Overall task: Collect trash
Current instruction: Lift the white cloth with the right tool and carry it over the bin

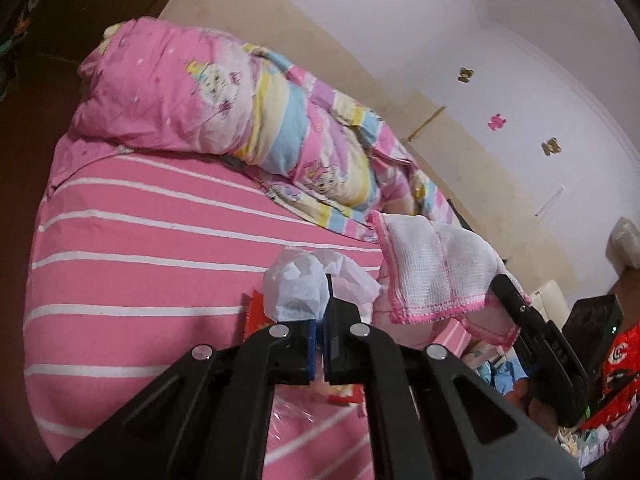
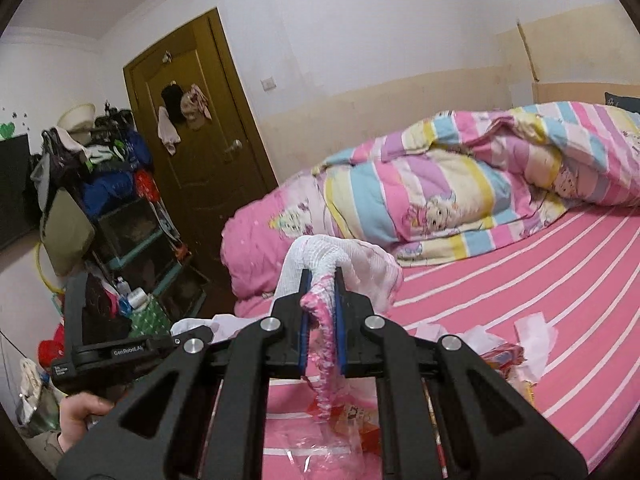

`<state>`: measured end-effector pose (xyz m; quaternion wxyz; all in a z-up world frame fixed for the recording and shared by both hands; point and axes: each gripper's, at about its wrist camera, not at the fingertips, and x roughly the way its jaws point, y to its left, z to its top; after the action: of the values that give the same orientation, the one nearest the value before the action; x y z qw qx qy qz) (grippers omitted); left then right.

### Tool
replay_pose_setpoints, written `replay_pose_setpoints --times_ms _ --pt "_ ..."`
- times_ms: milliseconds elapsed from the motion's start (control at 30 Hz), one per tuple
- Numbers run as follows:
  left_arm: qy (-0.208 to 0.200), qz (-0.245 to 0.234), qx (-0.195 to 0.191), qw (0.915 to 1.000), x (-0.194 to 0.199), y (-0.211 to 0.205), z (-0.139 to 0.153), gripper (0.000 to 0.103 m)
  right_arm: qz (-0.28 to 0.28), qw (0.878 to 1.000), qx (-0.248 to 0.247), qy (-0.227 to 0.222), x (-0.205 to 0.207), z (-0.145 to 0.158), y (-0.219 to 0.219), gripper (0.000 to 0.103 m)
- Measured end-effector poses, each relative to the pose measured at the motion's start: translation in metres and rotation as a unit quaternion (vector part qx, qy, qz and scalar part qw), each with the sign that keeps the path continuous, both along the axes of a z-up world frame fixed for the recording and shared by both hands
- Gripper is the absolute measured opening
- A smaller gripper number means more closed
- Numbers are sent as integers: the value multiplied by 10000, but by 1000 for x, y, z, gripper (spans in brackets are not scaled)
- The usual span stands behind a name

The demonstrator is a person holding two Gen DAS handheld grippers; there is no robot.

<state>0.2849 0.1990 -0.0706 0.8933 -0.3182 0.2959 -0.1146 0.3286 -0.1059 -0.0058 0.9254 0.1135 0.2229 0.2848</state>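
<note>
Across the pink white-striped bed sheet (image 2: 540,280), lay a rumpled pastel striped cartoon quilt (image 2: 460,184) along the far edge by the wall. Left gripper (image 1: 320,316): closed tight on crumpled white tissue paper (image 1: 296,284), lifted above the sheet. Right gripper (image 2: 322,308): clamped on a white gauze cloth with pink stitched edging (image 2: 320,264), also raised. Left behind on the sheet near its front edge: torn tissue scraps and red snack wrappers (image 2: 508,352).

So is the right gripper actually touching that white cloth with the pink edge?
Touching. In the right wrist view, the right gripper has its blue pads closed on the bunched pink edge of the white cloth, which drapes over the fingertips and hangs below.
</note>
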Motion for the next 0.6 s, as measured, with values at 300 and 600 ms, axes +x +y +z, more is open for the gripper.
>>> replay_pose_setpoints --times_ms 300,600 --pt "-190 -304 8 9994 -52 -40 49 2 -255 9996 -6 74 -68 27 -46 10" --pt "-63 -813 -31 9967 -106 -108 64 2 -706 9970 108 311 -147 29 -115 10"
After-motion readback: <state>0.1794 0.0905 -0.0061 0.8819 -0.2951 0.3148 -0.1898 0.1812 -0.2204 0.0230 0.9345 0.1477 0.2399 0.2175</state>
